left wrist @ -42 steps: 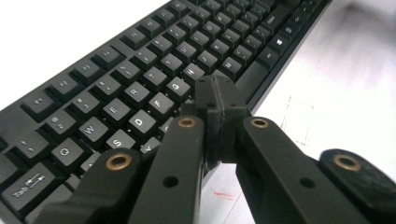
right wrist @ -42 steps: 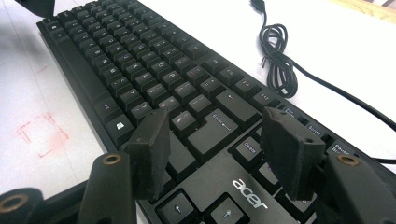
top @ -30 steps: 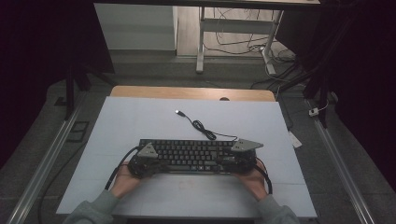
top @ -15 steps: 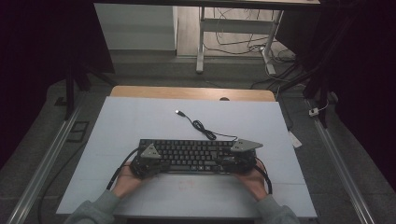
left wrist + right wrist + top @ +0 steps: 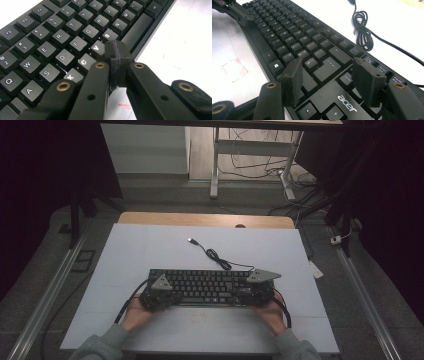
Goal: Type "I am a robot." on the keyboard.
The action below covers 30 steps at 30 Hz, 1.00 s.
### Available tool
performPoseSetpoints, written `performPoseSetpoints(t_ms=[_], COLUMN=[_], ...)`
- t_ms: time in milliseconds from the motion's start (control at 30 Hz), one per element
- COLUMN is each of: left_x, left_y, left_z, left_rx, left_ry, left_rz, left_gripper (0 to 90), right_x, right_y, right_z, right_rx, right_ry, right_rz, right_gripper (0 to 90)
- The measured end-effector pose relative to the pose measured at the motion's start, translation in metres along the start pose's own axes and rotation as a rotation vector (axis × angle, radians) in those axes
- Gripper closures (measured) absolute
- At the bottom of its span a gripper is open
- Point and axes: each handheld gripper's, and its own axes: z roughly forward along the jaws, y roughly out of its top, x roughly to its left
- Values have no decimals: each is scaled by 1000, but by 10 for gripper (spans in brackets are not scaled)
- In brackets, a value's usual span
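Note:
A black Acer keyboard (image 5: pixel 207 287) lies flat on the white table top, near its front edge. Its black cable (image 5: pixel 220 260) curls away behind it and ends in a USB plug (image 5: pixel 191 240). My left gripper (image 5: pixel 160 292) hovers at the keyboard's left end. In the left gripper view that gripper (image 5: pixel 115 53) is shut with nothing in it, its tip over the keyboard (image 5: pixel 50 37) by the V and B keys. My right gripper (image 5: pixel 255 290) is at the right end. Seen in the right gripper view, the gripper (image 5: pixel 329 72) is open, its pads (image 5: pixel 292 77) straddling the Enter and Shift keys of the keyboard (image 5: pixel 294 37).
The white table top (image 5: pixel 150 250) has a wooden strip (image 5: pixel 200 219) along its back edge. Metal rails (image 5: pixel 45 300) run along both sides on the floor. A faint red square (image 5: pixel 234 68) is drawn on the table in front of the keyboard. The cable's coil (image 5: pixel 362 32) lies behind the function keys.

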Motion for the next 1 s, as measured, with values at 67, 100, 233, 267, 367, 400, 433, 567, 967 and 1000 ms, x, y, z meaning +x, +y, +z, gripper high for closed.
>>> performPoseSetpoints(t_ms=[67, 100, 233, 267, 367, 400, 433, 567, 967, 1000], left_x=[0, 1, 4, 5, 7, 8, 9, 13, 21, 21], left_y=[0, 0, 0, 0, 0, -1, -1, -3, -5, -5], left_z=[-2, -4, -10, -12, -17, -19, -21, -24, -31, -31], left_rx=[-12, -19, -58, -68, -96, -103, -109, -125, -151, -151], left_ry=[3, 5, 7, 8, 15, 20, 26, 60, 100, 101], left_rz=[2, -2, -25, -31, -46, -50, -55, -79, -123, -125], left_gripper=[884, 884, 884, 883, 873, 855, 824, 647, 446, 437], right_x=[0, 0, -1, -1, 0, 0, 0, 0, -1, -1], right_y=[0, 0, 0, 0, 0, 0, 0, 0, 0, 0], right_z=[0, 0, 0, 0, 0, 0, 0, 0, 0, 0], right_rx=[0, 0, 3, 3, 3, 3, 3, 1, 10, 10], right_ry=[0, 0, -3, -3, -4, -4, -3, -1, -8, -8], right_rz=[0, 0, 0, 0, 0, -1, -1, -2, -8, -8], right_gripper=[423, 423, 423, 422, 422, 422, 422, 421, 420, 420])
